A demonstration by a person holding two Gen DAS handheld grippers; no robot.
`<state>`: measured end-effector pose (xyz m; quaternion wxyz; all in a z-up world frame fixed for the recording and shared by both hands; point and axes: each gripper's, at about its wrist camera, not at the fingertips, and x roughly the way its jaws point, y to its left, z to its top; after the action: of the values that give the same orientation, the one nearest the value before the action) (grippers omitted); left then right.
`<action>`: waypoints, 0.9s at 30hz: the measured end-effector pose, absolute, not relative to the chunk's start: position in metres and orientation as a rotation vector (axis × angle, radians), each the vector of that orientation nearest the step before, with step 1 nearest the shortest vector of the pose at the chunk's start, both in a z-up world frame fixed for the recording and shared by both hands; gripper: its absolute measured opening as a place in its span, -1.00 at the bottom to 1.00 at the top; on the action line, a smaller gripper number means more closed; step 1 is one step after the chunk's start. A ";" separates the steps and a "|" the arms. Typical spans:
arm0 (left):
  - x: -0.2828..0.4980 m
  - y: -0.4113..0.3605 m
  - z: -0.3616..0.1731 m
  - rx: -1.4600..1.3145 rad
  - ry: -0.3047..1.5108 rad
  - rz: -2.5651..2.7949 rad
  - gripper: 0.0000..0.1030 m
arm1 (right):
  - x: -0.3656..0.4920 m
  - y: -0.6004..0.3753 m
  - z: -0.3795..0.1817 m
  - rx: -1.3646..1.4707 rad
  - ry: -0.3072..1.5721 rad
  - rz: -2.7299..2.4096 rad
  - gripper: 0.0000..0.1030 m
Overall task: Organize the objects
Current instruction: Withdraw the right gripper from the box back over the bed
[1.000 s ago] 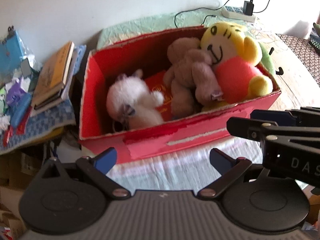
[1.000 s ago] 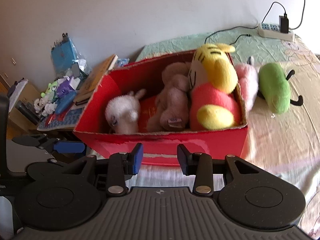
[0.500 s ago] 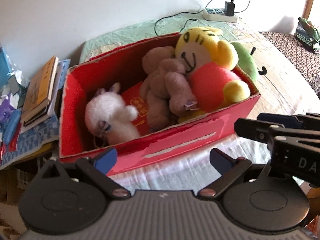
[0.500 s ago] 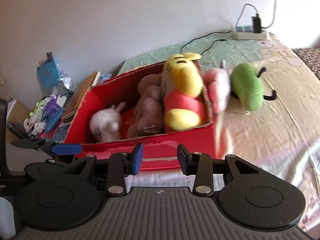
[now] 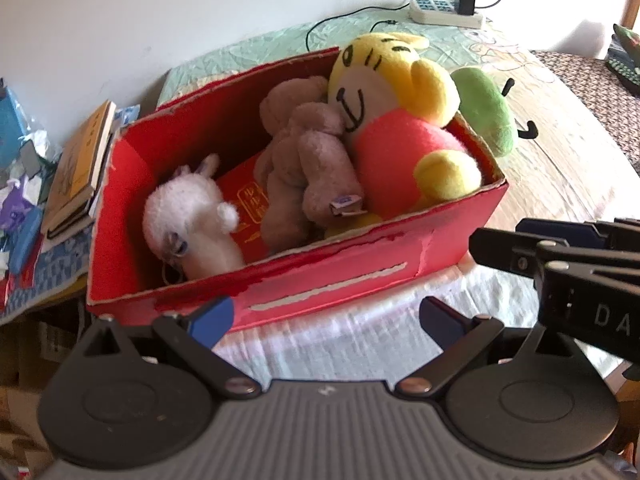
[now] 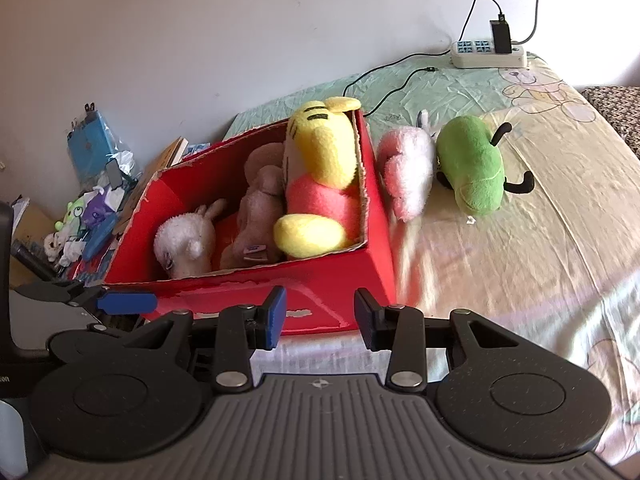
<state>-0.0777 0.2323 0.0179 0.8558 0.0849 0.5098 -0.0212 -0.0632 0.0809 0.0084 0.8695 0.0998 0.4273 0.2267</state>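
the left claw (image 5: 326, 316) is spread wide and holds nothing, just before the red box (image 5: 332, 280) at the bed's (image 6: 520, 240) near edge. the right claw (image 6: 320, 316) is partly spread, also bare. in the box lie white (image 5: 192, 216), brown (image 5: 304, 160) and yellow plush toys (image 5: 400, 120); pink (image 6: 408, 172) and green plush toys (image 6: 472, 164) lie beside its right wall.

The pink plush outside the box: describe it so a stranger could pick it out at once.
Find the red cardboard box of stuffed toys on the bed. The pink plush lies just outside its right-hand wall, between the box and the green plush. It is the only pale pink, fluffy toy, and it is not in the box.
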 end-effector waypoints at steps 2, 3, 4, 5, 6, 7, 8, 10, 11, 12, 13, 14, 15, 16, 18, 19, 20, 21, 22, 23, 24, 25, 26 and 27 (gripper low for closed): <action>-0.075 0.225 0.016 0.162 1.085 -0.029 0.93 | -0.059 0.076 0.007 0.196 0.908 0.496 -0.22; -0.074 0.222 0.016 0.158 1.091 -0.022 0.93 | -0.057 0.074 0.006 0.191 0.911 0.507 -0.22; -0.073 0.218 0.015 0.157 1.097 -0.013 0.93 | -0.054 0.071 0.006 0.186 0.915 0.517 -0.22; -0.072 0.214 0.013 0.157 1.102 -0.004 0.93 | -0.051 0.068 0.006 0.182 0.920 0.528 -0.22; -0.072 0.210 0.013 0.156 1.106 0.004 0.93 | -0.048 0.065 0.005 0.179 0.925 0.538 -0.22; -0.072 0.207 0.012 0.153 1.111 0.011 0.93 | -0.046 0.063 0.004 0.175 0.931 0.550 -0.22; -0.071 0.203 0.010 0.148 1.118 0.021 0.93 | -0.043 0.060 0.003 0.169 0.937 0.562 -0.22; -0.068 0.198 0.007 0.139 1.133 0.040 0.93 | -0.039 0.056 0.001 0.159 0.949 0.585 -0.22; -0.067 0.195 0.006 0.134 1.141 0.052 0.93 | -0.036 0.054 -0.001 0.155 0.956 0.597 -0.22; -0.067 0.193 0.005 0.131 1.147 0.062 0.93 | -0.034 0.052 -0.002 0.153 0.962 0.608 -0.22; -0.066 0.190 0.004 0.128 1.153 0.075 0.93 | -0.031 0.051 -0.002 0.151 0.966 0.619 -0.22; -0.066 0.187 0.003 0.126 1.158 0.086 0.93 | -0.029 0.048 -0.003 0.148 0.971 0.631 -0.22; -0.065 0.185 0.002 0.124 1.162 0.096 0.94 | -0.026 0.047 -0.004 0.146 0.975 0.641 -0.22; -0.065 0.183 0.001 0.121 1.166 0.107 0.94 | -0.024 0.045 -0.005 0.144 0.979 0.651 -0.22; -0.063 0.180 0.000 0.114 1.175 0.126 0.94 | -0.019 0.042 -0.007 0.138 0.992 0.671 -0.22; -0.063 0.179 -0.001 0.110 1.180 0.135 0.94 | -0.017 0.041 -0.008 0.135 0.997 0.680 -0.22; -0.062 0.177 -0.002 0.104 1.186 0.143 0.94 | -0.015 0.041 -0.010 0.130 1.003 0.689 -0.22; -0.062 0.176 -0.003 0.098 1.190 0.150 0.94 | -0.013 0.040 -0.011 0.126 1.009 0.697 -0.22; -0.062 0.175 -0.004 0.094 1.193 0.158 0.94 | -0.012 0.039 -0.011 0.122 1.014 0.706 -0.22; -0.062 0.173 -0.005 0.088 1.197 0.167 0.94 | -0.011 0.038 -0.012 0.117 1.019 0.716 -0.22; -0.062 0.172 -0.005 0.084 1.199 0.175 0.94 | -0.009 0.038 -0.013 0.114 1.023 0.725 -0.22; -0.063 0.172 -0.006 0.080 1.202 0.184 0.94 | -0.008 0.038 -0.013 0.110 1.027 0.735 -0.22; -0.064 0.172 -0.006 0.074 1.205 0.194 0.94 | -0.007 0.038 -0.014 0.107 1.031 0.747 -0.22; -0.064 0.172 -0.006 0.067 1.208 0.205 0.94 | -0.007 0.039 -0.014 0.103 1.033 0.759 -0.22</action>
<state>-0.0642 0.1722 -0.0064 0.8177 0.0317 0.5666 0.0962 -0.0066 0.0393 -0.0141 0.8003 0.0480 0.4817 0.3538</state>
